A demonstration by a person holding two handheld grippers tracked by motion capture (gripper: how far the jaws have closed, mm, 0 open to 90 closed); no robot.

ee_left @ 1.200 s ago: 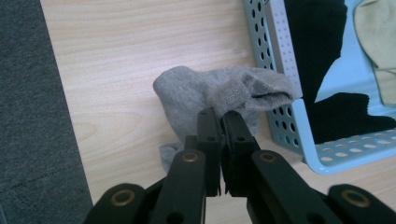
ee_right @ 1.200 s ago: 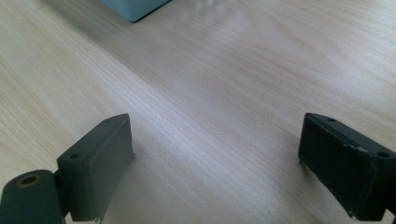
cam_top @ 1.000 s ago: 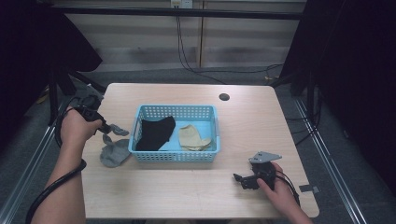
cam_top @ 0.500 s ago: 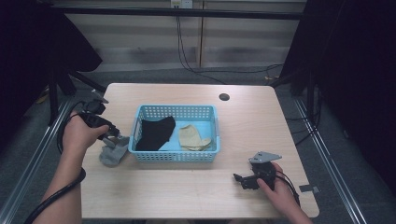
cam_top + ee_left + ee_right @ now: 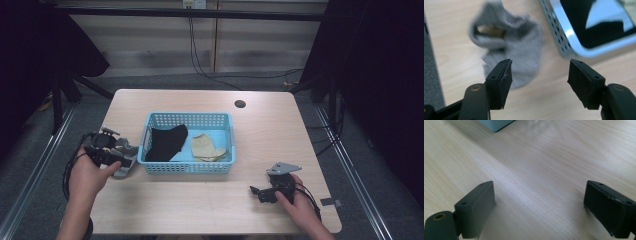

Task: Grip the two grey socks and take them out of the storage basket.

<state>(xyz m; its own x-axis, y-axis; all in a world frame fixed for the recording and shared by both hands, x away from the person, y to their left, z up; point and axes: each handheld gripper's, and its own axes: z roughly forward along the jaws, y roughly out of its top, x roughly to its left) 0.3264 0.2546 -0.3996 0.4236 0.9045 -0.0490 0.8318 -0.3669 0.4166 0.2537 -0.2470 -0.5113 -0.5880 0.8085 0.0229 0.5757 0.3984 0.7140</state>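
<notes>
**Left tool spread over grey sock beside basket; right tool idle**

The left tool (image 5: 116, 161) sits at the left edge of the surface (image 5: 280, 125), directly over a crumpled grey sock (image 5: 516, 53). Its jaws have just been opening and now stand apart with nothing pressed between them; in the left gripper view the sock lies just ahead of the left pad, bunched, its cuff gaping. Judged from this, the tool is spread to take the sock, which would then presumably go into the basket alongside.

The sock rests on the surface, just beside the left wall of the blue perforated basket (image 5: 150, 165), outside it.

Basket contents: a black sock (image 5: 167, 141) in the left part and a beige sock (image 5: 206, 147) in the right part, lying near one another, both flat on the floor of the basket.

The right tool (image 5: 256, 192) rests on the surface at the near right, well apart from the basket, jaws released and wide with bare wood between them. It appears parked, taking no part in this step.
</notes>
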